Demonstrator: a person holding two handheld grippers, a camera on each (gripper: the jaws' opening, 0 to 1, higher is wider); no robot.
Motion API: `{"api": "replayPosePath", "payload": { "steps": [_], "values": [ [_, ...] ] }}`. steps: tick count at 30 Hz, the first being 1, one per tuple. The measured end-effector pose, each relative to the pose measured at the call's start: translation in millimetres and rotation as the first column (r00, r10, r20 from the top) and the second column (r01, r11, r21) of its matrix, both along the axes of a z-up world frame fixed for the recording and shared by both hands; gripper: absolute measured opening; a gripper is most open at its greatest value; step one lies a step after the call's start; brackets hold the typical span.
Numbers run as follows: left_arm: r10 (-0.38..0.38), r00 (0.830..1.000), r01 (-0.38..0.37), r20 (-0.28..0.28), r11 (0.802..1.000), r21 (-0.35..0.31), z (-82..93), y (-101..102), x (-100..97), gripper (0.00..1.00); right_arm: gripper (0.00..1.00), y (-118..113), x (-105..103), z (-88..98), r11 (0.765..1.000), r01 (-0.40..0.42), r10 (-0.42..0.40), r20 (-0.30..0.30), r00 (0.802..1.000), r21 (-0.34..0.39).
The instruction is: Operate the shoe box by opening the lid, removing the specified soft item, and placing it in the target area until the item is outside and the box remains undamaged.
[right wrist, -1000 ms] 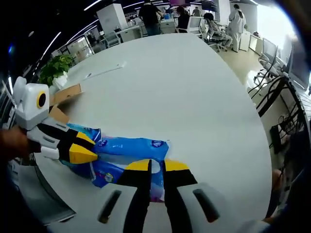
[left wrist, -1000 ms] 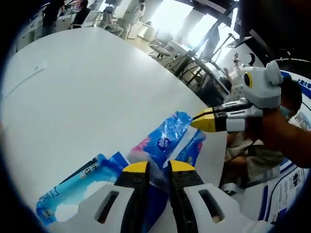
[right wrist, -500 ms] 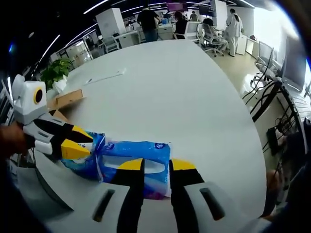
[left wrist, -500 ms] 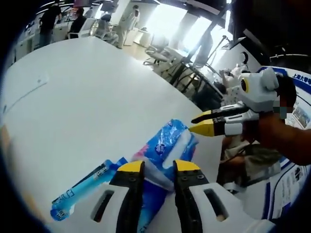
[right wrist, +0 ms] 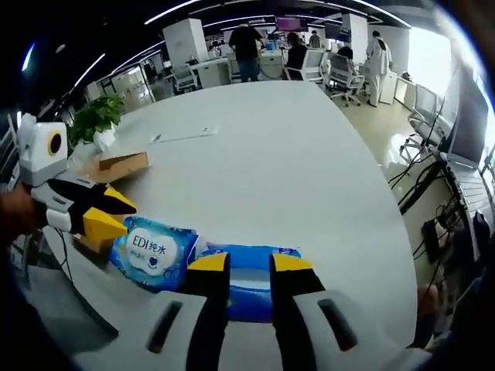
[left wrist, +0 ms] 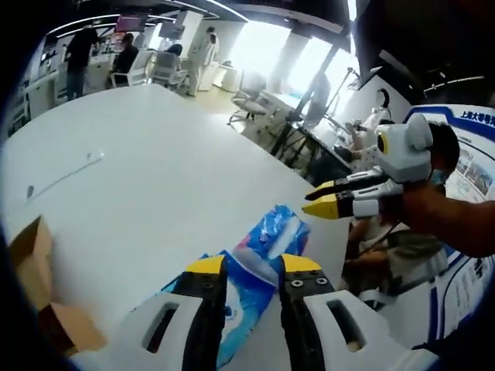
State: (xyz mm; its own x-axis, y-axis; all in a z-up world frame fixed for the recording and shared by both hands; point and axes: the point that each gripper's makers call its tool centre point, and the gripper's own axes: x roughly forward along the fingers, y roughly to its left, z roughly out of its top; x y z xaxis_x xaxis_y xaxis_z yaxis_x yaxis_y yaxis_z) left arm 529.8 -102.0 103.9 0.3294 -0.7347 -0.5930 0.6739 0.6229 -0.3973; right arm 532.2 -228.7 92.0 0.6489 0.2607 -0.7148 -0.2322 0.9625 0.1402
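Note:
Two blue soft wipe packs lie on the white table point(left wrist: 139, 178). In the right gripper view, the pack labelled EDI point(right wrist: 151, 249) lies left of a second blue pack point(right wrist: 249, 278). My right gripper point(right wrist: 249, 263) hovers open over that second pack. My left gripper point(right wrist: 107, 213) enters from the left, open, its tips by the EDI pack's edge. In the left gripper view, my left gripper point(left wrist: 252, 267) is open above the blue packs point(left wrist: 272, 230), and the right gripper point(left wrist: 319, 199) hangs beyond them with nothing in it. The brown cardboard box point(left wrist: 37, 259) point(right wrist: 116, 164) stands beside them.
A thin white cable point(left wrist: 66, 171) lies on the table farther out. A potted plant point(right wrist: 94, 116) stands behind the box. Office chairs point(right wrist: 344, 73) and several people are beyond the table's far end. The table edge runs close to the packs point(left wrist: 332, 255).
Both grippers' jaws have spread wider and let go of the packs, which now lie flat on the table. Both cameras pulled back, bringing the cardboard box into the left gripper view.

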Motion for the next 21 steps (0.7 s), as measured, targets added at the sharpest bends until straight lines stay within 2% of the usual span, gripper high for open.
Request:
{"api": "replayPosePath", "payload": {
  "steps": [6, 12, 16, 21],
  "values": [
    [0.042, 0.999, -0.042, 0.027, 0.999, -0.001, 17.3, 43.1, -7.7, 0.24, 0.18, 45.6, 3.1, 18.3, 0.998, -0.056, 0.056, 0.030, 0.998, -0.007],
    [0.101, 0.994, -0.101, 0.040, 0.995, -0.004, 28.4, 92.2, -11.9, 0.25, 0.19, 105.4, 0.4, 34.9, 0.991, -0.132, 0.132, 0.047, 0.990, -0.007],
    [0.148, 0.988, -0.148, 0.055, 0.989, -0.008, 37.0, 131.0, -13.9, 0.25, 0.18, 145.6, -1.2, 41.6, 0.983, -0.185, 0.186, 0.053, 0.981, -0.013],
    [0.199, 0.978, -0.199, 0.060, 0.980, -0.002, 38.7, 174.3, -20.2, 0.25, 0.18, 188.8, -5.6, 46.1, 0.971, -0.240, 0.240, 0.055, 0.969, -0.011]
  ]
}}
